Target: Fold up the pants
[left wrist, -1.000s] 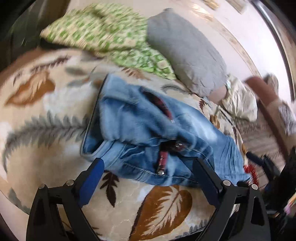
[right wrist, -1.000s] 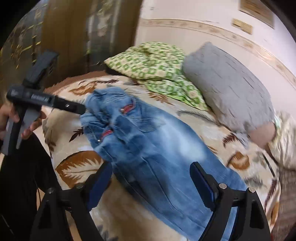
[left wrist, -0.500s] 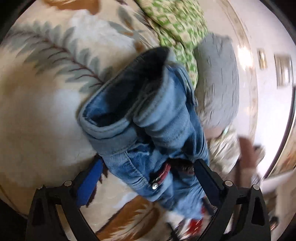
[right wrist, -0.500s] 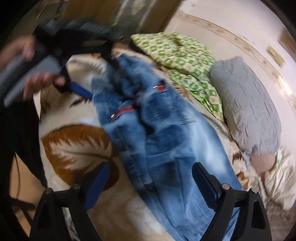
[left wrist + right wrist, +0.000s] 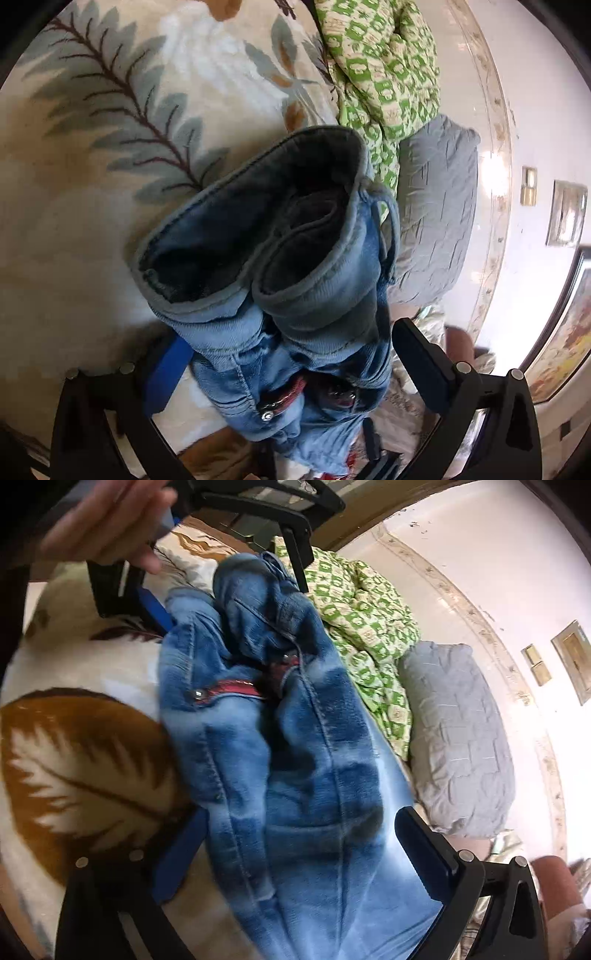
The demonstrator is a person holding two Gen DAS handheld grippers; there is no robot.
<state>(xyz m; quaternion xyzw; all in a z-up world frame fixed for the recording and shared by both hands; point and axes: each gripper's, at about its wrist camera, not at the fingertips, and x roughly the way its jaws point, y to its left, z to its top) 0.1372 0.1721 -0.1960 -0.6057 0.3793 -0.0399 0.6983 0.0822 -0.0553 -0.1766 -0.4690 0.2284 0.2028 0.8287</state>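
Blue jeans [image 5: 295,760] lie bunched on a leaf-patterned blanket [image 5: 85,768]. In the left wrist view the open waistband [image 5: 280,240] faces me, with a red-trimmed pocket and rivet [image 5: 266,416] below it. My left gripper [image 5: 291,362] is open, its jaws straddling the waist end of the jeans; it also shows at the top of the right wrist view [image 5: 229,572], held by a hand. My right gripper [image 5: 295,853] is open, its jaws wide on either side of the jeans' seat and leg.
A green patterned quilt [image 5: 365,627] and a grey pillow [image 5: 458,738] lie at the far side against a pale wall. The person's hand [image 5: 110,520] is at the top left of the right wrist view. Framed pictures [image 5: 567,214] hang on the wall.
Both grippers have moved in close over the jeans. The left one swung over the waistband, which is now bunched and lifted; the right one moved toward the seat. Both stay open.
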